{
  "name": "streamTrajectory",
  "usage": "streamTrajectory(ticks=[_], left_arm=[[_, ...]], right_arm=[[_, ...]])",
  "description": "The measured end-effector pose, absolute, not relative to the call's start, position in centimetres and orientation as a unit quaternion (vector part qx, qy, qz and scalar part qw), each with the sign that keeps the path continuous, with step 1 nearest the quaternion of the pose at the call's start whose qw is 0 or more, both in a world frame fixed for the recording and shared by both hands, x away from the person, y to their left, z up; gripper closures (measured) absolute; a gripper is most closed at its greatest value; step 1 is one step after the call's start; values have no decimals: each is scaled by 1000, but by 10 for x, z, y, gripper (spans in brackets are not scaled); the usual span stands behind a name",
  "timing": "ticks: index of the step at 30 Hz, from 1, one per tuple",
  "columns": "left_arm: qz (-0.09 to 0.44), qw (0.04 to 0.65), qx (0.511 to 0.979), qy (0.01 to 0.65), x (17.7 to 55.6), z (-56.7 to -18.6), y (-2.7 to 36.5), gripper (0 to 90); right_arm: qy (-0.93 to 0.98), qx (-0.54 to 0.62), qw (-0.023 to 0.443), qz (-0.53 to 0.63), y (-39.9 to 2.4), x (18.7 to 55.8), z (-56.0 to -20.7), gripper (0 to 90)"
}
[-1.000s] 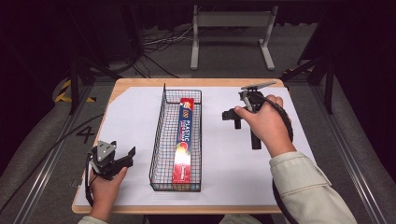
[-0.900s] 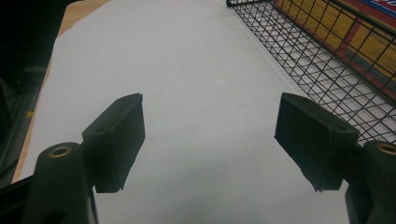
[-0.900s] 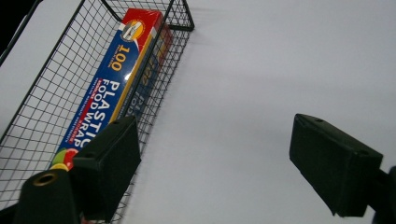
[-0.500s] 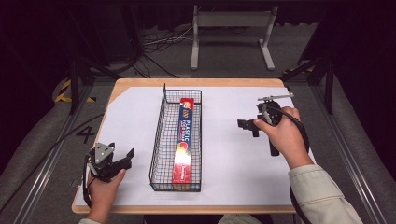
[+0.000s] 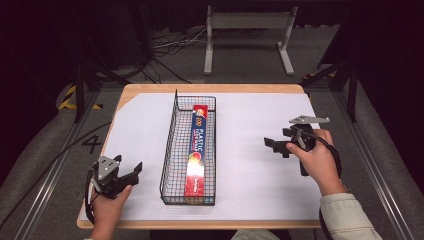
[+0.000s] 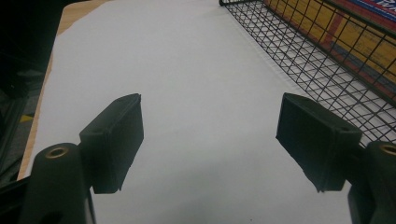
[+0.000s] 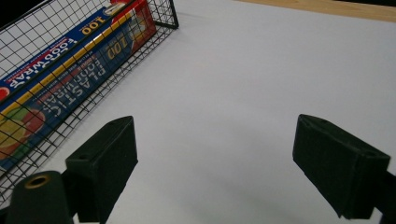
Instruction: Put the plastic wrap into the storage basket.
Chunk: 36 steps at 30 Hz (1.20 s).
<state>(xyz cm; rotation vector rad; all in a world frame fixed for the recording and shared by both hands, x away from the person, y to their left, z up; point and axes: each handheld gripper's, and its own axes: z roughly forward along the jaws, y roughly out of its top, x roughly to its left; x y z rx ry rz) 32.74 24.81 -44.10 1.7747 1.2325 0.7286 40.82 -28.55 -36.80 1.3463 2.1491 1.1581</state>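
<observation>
Lying flat inside long black wire-mesh basket (image 5: 172, 150), mid-table: long red, blue and yellow cardboard box of plastic food wrap (image 5: 198, 147), one end against near wall, length along basket. White-covered wooden table (image 5: 250, 170) under all. Right gripper (image 5: 272, 146): jaws wide, nothing held, well right of basket, pointing toward it. Left gripper (image 5: 134, 170): jaws wide, nothing held, near basket's front left corner. Likely step: reach for box. Best approach: from above, over rim, jaws across narrow width, clear of mesh. Legible print: "PLASTIC FOOD WRAP", "100". Smaller lettering unreadable.
</observation>
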Motion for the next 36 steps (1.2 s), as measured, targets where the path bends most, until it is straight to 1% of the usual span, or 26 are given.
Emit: streamTrajectory(ticks=[14, 21, 23, 36], left_arm=[[291, 417, 708, 490, 326, -442, 248, 233], [287, 419, 711, 487, 328, -442, 247, 233], [285, 420, 711, 486, 329, -442, 246, 233], [273, 405, 725, 487, 335, -446, 241, 232]], right_arm=[[766, 456, 185, 414, -305, 391, -411, 140], [755, 447, 197, 438, -305, 383, -422, 139], [751, 448, 193, 445, -305, 381, -425, 138], [774, 455, 196, 395, -304, 378, -440, 130]])
